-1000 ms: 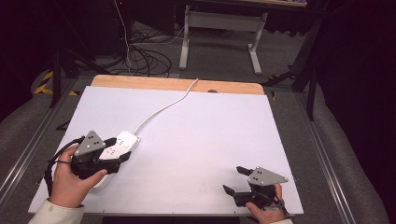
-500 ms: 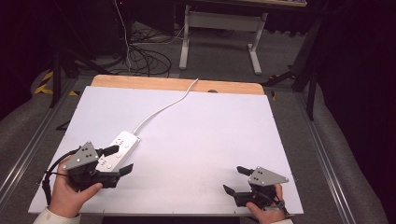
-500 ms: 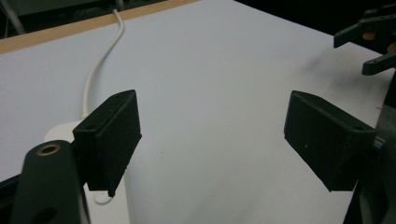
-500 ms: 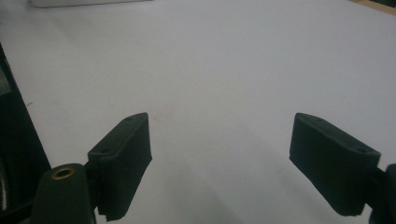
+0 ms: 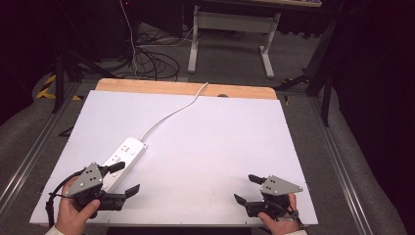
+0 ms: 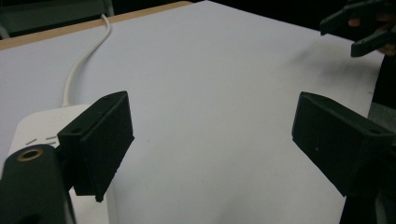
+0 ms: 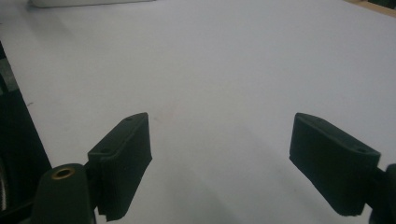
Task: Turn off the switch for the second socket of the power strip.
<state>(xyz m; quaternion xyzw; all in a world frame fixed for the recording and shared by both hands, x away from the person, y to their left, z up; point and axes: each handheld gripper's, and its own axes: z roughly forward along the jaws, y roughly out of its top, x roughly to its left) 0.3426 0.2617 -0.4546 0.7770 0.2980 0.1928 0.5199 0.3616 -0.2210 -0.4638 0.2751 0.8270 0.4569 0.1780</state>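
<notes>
The left gripper [image 5: 122, 178], its jaws just spread wide and empty, is seen beside the near end of the white power strip [image 5: 122, 155], which lies flat on the table [image 5: 220, 147]. The right gripper [image 5: 247, 188] is held unclenched, empty, well apart at the near right edge.

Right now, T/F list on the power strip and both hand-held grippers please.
1. The left hand-held gripper is clamped on the power strip. False: its jaws stand apart with nothing between them, having just been opening; the strip lies beside one jaw.
2. The right hand-held gripper is open over bare white board. True.
3. The strip's white cable runs off the far edge of the table. True.
4. The power strip lies at the right near corner. False: it lies at the left, by the left hand-held gripper.
</notes>
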